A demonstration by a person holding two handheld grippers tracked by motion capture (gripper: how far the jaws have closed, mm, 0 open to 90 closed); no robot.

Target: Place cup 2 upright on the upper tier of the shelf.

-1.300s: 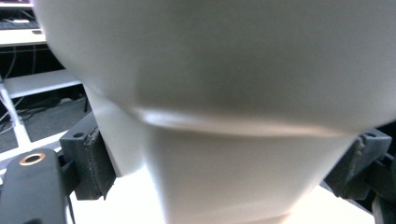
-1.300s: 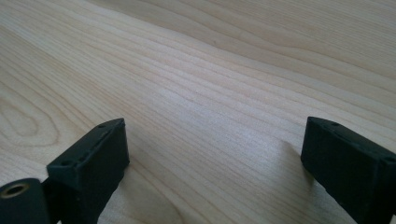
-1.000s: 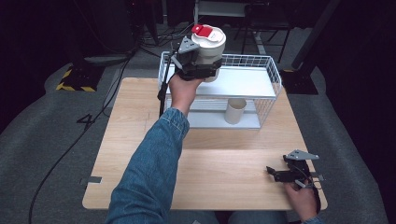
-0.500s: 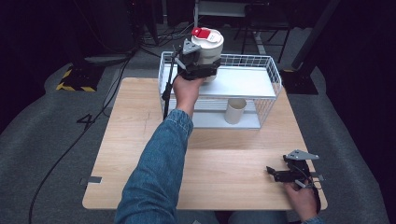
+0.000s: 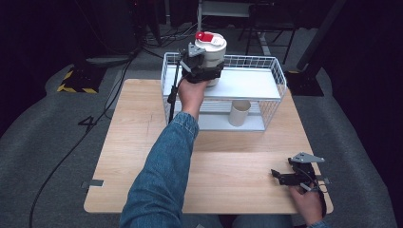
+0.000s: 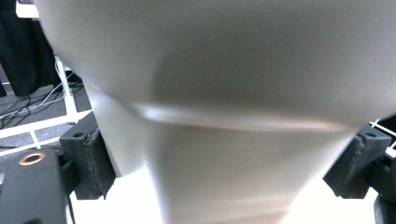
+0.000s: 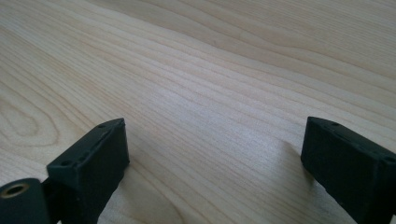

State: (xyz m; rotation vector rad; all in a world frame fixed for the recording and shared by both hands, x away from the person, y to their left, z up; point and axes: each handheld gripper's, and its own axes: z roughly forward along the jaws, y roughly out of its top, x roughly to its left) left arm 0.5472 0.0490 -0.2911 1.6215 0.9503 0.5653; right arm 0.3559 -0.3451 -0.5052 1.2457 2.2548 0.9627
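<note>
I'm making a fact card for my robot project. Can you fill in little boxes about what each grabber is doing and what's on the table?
left gripper: shut on the white container, held upright over the rack's top shelf
container lid: white with a red tab
right gripper: open, nothing between its jaws, low over the wooden table
wire rack: white, at the table's far edge
paper cup: on the rack's lower shelf, upright

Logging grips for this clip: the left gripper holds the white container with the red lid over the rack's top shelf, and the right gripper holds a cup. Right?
Not quite: the right gripper holds nothing. The right gripper view shows its jaws open over bare table. The left gripper does hold the white container over the rack.
</note>
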